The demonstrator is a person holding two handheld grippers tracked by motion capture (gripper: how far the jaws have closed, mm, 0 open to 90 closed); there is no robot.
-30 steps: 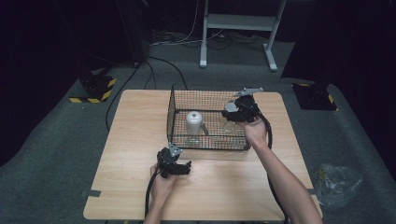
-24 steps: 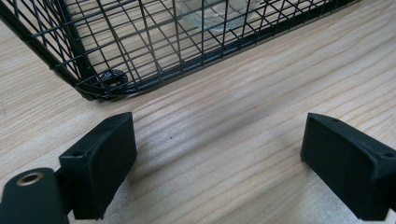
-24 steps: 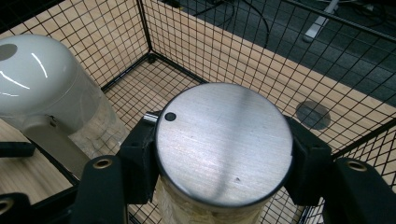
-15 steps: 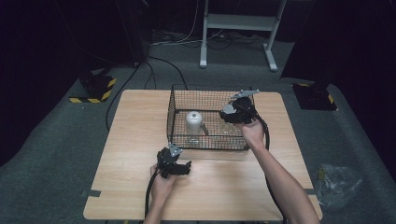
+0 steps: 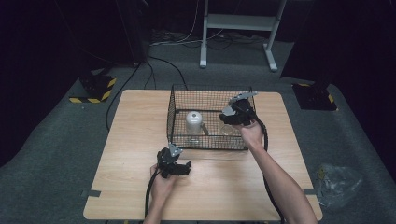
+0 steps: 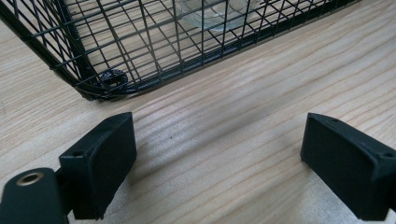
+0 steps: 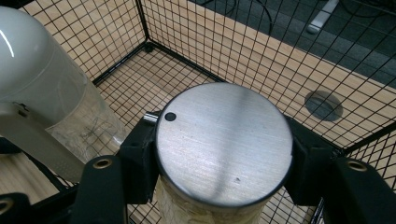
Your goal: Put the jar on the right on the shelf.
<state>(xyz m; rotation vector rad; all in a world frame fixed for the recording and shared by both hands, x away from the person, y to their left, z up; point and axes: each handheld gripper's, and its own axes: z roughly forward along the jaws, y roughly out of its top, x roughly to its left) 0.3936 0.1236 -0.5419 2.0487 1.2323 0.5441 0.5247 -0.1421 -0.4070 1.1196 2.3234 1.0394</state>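
Barely anything has shifted since a second ago: the right gripper [image 5: 232, 113] has edged slightly inside the black wire-mesh basket [image 5: 173, 122], jaws pinching the round silver-lidded jar [image 7: 224, 142], so the jar looks about to be lifted or set down. Nearest, by the desk's front edge, the left gripper [image 5: 185, 167] rests with jaws spread, empty. Count: two grippers, one basket, one jar, one white-capped clear jug [image 5: 194, 122] beside it.

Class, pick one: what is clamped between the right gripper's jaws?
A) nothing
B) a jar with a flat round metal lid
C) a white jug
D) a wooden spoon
B: in the right gripper view, the right gripper presses both jaws against the metal-lidded jar inside the wire basket.
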